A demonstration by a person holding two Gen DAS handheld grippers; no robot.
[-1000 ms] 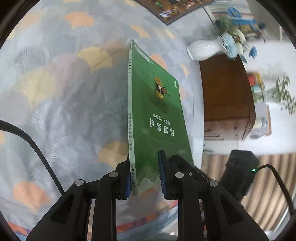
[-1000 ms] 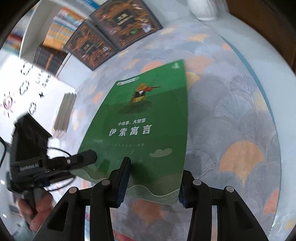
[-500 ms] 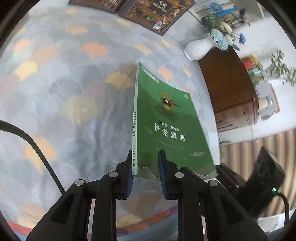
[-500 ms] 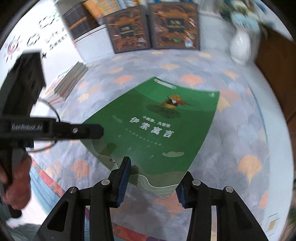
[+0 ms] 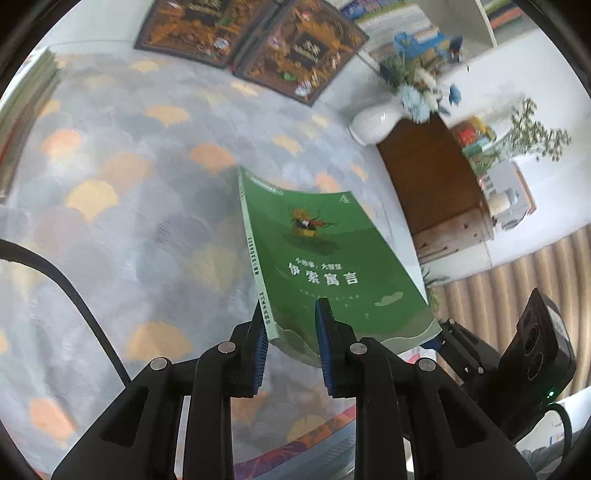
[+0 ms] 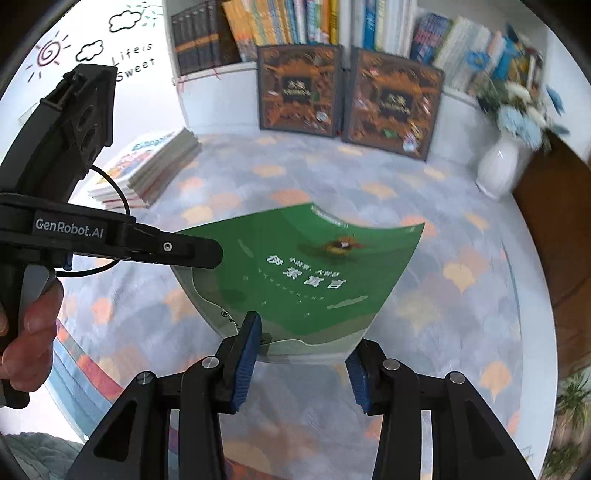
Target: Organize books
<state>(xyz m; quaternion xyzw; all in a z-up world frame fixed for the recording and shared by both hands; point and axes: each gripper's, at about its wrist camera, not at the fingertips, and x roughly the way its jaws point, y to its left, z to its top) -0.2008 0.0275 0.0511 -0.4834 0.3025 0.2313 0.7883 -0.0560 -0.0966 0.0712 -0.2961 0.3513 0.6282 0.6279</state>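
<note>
A thin green book (image 5: pixel 321 258) with white Chinese lettering hangs above the table, its cover facing up and bowed. My left gripper (image 5: pixel 290 314) is shut on its bottom edge at the spine. The right wrist view shows the same book (image 6: pixel 314 273) with the left gripper (image 6: pixel 192 254) clamped on its left corner. My right gripper (image 6: pixel 304 343) stands open just below the book's bottom edge. The book's lower right corner lies close to the right pad. Its pads do not press the covers. In the left wrist view the right gripper (image 5: pixel 443 332) sits by that corner.
The table wears a fan-patterned cloth (image 6: pixel 461 295). Two dark ornate books (image 6: pixel 299 92) (image 6: pixel 391 103) lean against a bookshelf (image 6: pixel 314 22) at the back. A stack of books (image 6: pixel 147 166) lies left, a white vase (image 6: pixel 498 170) right, beside a brown cabinet (image 5: pixel 432 177). A hand (image 6: pixel 29 332) grips the left handle.
Both grippers have risen and drawn back with the book. The book has rolled from nearly edge-on to cover-up, and the bookshelf has come into the right wrist view.
</note>
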